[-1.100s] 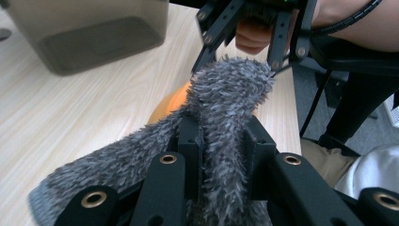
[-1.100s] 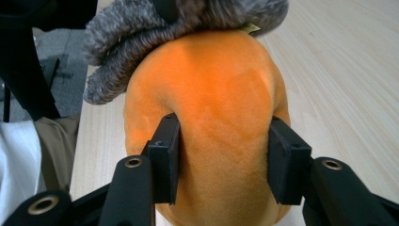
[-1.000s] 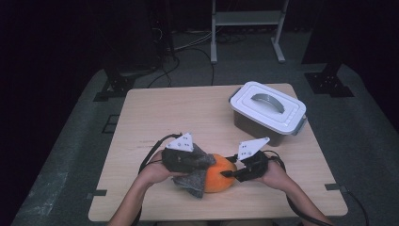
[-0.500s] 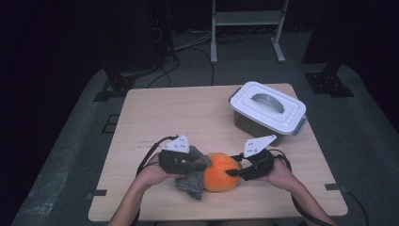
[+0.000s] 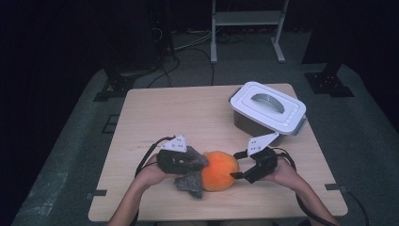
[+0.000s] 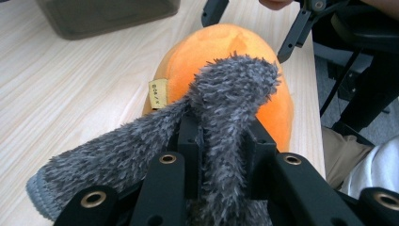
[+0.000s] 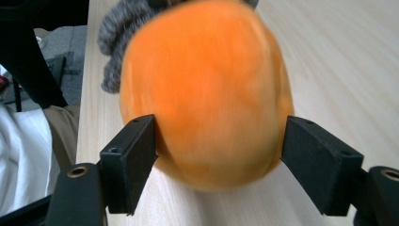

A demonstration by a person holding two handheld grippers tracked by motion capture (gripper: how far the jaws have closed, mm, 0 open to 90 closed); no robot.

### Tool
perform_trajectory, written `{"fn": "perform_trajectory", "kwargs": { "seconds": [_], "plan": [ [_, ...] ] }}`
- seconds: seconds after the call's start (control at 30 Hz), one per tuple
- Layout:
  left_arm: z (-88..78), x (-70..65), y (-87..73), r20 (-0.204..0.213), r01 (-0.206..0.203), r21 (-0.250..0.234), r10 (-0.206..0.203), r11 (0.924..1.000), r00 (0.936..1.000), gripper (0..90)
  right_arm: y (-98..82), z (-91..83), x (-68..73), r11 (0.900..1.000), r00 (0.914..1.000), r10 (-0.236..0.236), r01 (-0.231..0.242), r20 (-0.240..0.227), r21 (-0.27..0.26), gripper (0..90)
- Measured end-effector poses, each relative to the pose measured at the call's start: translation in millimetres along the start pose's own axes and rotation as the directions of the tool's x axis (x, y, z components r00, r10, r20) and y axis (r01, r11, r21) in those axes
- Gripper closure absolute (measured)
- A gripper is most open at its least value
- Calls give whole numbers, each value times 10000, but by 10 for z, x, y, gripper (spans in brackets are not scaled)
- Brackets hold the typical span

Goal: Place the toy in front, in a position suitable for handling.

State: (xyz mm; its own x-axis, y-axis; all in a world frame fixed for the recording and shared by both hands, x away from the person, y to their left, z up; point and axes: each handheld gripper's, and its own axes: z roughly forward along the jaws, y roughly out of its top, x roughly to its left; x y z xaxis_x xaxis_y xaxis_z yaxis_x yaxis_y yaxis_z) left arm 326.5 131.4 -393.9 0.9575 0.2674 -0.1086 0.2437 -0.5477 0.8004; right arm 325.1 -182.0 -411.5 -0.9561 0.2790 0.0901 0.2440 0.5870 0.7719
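Lidded box [image 5: 267,109] beyond; bare table [image 5: 174,113] left

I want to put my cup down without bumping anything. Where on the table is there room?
The far left half of the table is bare, from the far edge down to the left gripper. A small patch lies between the white lidded box and the orange plush toy. The near middle is crowded: both grippers, the toy and its grey fuzzy part.
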Motion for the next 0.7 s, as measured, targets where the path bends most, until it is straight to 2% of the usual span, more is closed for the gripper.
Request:
{"fn": "perform_trajectory", "kwargs": {
  "seconds": [0.1,0.13,0.2,0.27,0.33,0.4,0.5,0.53,0.63,0.7],
  "plan": [
    [-4,21,-3,-114,99,-33,-99,9999,9999,732,-25,68,-36,9996,9996,266,-267,-103,-96,267],
    [-11,22,3,-155,87,-37,-87,10000,9998,732,-11,82,-28,9996,9997,241,-241,38,-151,342],
    [-45,16,29,-156,118,-173,-120,9998,9998,733,17,68,8,9995,9997,-115,121,211,-275,471],
    [-101,-17,98,-242,-77,-208,72,9998,9997,732,72,34,65,9975,9972,-607,622,436,-328,537],
    [-134,-56,176,-195,-243,-379,235,9990,9995,732,130,2,104,9952,9941,-905,924,596,-311,571],
    [-142,-122,291,-144,-560,-417,555,9976,9984,732,187,-10,140,9938,9918,-1082,1097,678,-188,579],
    [-80,-218,451,-128,-1083,-111,1082,9941,9940,732,287,18,211,9912,9881,-1322,1322,787,52,583],
    [-60,-227,479,-117,-1181,-41,1180,9930,9929,732,325,32,240,9882,9843,-1529,1515,887,226,583],
    [-35,-208,471,-66,-1029,107,1030,9946,9947,732,376,30,290,9837,9791,-1793,1772,957,304,583],
    [-17,-173,410,-89,-806,285,809,9963,9967,733,360,36,285,9852,9815,-1709,1694,864,247,575]
  ]
}}
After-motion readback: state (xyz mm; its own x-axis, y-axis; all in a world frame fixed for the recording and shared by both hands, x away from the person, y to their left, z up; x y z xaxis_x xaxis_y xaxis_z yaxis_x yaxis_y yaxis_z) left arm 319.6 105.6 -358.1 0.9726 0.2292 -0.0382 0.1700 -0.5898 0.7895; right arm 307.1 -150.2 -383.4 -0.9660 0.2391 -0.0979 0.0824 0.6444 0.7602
